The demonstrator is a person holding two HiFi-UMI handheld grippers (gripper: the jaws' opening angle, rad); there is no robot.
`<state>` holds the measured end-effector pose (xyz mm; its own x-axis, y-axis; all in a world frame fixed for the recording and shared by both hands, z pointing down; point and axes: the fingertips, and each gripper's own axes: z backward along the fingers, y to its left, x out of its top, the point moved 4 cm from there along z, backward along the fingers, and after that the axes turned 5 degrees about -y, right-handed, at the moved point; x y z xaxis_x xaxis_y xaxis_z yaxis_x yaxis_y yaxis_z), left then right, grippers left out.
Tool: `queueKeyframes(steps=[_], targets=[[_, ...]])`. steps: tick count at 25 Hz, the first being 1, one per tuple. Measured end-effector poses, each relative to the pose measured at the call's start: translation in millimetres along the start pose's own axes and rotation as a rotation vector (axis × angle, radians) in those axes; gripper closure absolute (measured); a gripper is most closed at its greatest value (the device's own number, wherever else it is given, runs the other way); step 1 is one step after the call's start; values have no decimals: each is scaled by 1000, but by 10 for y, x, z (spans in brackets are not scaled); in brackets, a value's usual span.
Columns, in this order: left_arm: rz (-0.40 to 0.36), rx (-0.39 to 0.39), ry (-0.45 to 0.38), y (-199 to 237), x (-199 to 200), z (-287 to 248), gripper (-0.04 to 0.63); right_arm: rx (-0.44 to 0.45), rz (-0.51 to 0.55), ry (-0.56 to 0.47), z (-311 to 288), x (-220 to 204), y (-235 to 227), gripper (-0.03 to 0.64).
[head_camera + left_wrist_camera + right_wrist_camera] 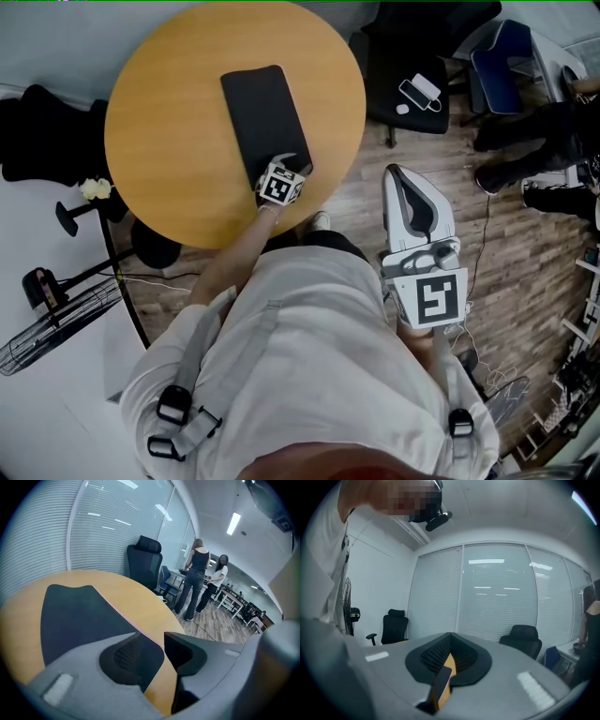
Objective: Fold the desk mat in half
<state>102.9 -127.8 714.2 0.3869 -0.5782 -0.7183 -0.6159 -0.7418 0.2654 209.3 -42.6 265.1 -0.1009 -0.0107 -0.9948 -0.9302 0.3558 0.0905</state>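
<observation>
A black desk mat [262, 117] lies flat on the round wooden table [169, 159]. My left gripper [284, 162] is low over the mat's near end, with its marker cube facing up. In the left gripper view the mat [79, 616] stretches ahead, and a thin pink line runs along its right edge. The left gripper [151, 637] is open; the mat's near corner and bare table [136, 602] show in the gap, with no pad pressing on them. My right gripper [400, 175] is off the table over the floor, shut and holding nothing. Its jaws meet at the tip [450, 638].
A black office chair [412, 66] with white items on its seat stands beyond the table. A blue chair [502, 75] and a person's legs [534, 159] are at the right. A floor fan [56, 328] is at the left. Two people [199, 583] stand past the table's far side.
</observation>
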Motion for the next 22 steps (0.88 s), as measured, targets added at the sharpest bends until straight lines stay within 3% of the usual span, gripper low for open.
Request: queueKeyframes(steps=[11,22], targets=[[87,70,-275,107,683,925,463,56,29,17,-214,-132,80,614],[22,164,-566,43,1461,2175,479,134,40,21,-435,-196,311,614]])
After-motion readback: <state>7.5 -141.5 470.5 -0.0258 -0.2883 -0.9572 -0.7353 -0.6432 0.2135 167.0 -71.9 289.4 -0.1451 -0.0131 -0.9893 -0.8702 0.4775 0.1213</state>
